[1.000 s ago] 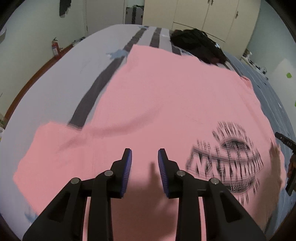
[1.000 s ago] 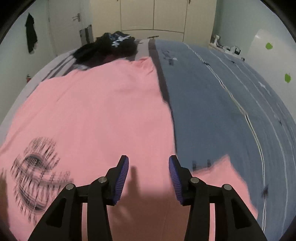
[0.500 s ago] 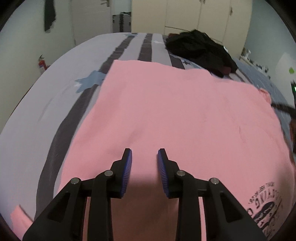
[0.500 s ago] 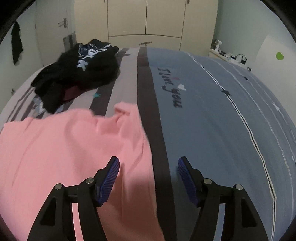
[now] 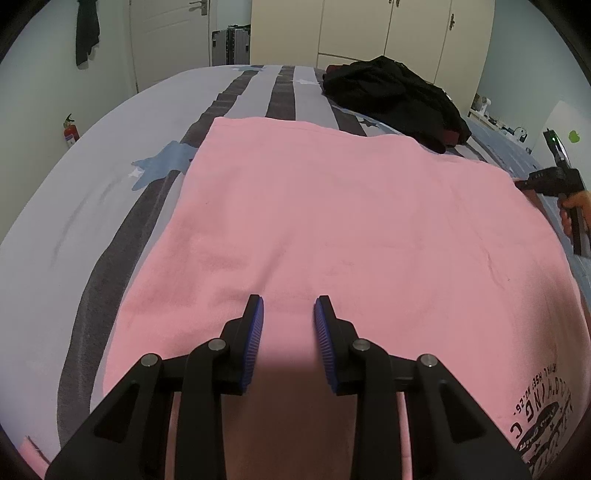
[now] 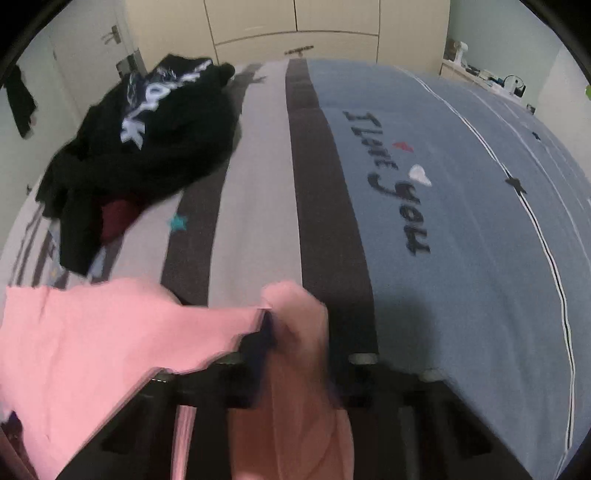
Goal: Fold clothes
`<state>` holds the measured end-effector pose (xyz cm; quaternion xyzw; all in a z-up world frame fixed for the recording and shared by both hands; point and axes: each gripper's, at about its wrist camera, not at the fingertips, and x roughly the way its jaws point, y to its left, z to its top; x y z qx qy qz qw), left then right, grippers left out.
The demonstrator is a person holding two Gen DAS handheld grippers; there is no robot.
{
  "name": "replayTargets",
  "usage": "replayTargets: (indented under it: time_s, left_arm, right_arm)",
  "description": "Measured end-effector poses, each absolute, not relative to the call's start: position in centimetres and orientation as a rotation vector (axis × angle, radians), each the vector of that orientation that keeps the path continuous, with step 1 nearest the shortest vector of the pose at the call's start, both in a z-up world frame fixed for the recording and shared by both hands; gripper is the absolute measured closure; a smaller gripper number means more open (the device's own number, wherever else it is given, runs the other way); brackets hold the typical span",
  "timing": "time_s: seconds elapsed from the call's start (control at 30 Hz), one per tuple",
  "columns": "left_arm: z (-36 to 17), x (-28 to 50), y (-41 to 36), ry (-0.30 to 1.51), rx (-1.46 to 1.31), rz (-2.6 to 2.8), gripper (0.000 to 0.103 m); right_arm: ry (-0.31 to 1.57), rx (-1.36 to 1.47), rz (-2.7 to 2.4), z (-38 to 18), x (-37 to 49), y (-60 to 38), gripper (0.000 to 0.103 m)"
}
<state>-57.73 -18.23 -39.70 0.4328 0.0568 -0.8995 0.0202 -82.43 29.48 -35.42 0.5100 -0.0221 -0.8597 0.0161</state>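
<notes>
A pink T-shirt (image 5: 351,221) lies spread flat on the bed, its black print at the near right. My left gripper (image 5: 288,317) is open and empty, just above the shirt's near part. In the right wrist view my right gripper (image 6: 295,328) is shut on a bunched corner of the pink T-shirt (image 6: 92,339), which hangs between the jaws; the view is blurred. The right gripper also shows in the left wrist view (image 5: 554,181) at the shirt's far right edge.
A heap of black clothes (image 5: 391,99) (image 6: 147,147) lies at the far end of the bed. The bedspread (image 6: 461,221) is striped grey and blue with lettering. Cupboards (image 5: 388,33) and a door stand behind the bed.
The right gripper moved to the shirt's far right corner and shut on it. The left gripper shifted forward over the shirt and stayed open.
</notes>
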Motion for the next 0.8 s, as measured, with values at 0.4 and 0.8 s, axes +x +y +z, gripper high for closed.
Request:
replayTargets:
  time_s: [0.4,0.8]
  left_arm:
    - [-39.7,-57.7,-18.4,0.179,1.356,-2.788,0.077]
    - [-39.7,-57.7,-18.1,0.161,1.365,-2.777,0.077]
  right_arm:
    - [-0.016,1.565,-2.903,-33.1,-82.9,35.6,0.084]
    - [0.006,1.491,-2.794,-33.0,-78.6,32.1,0.084]
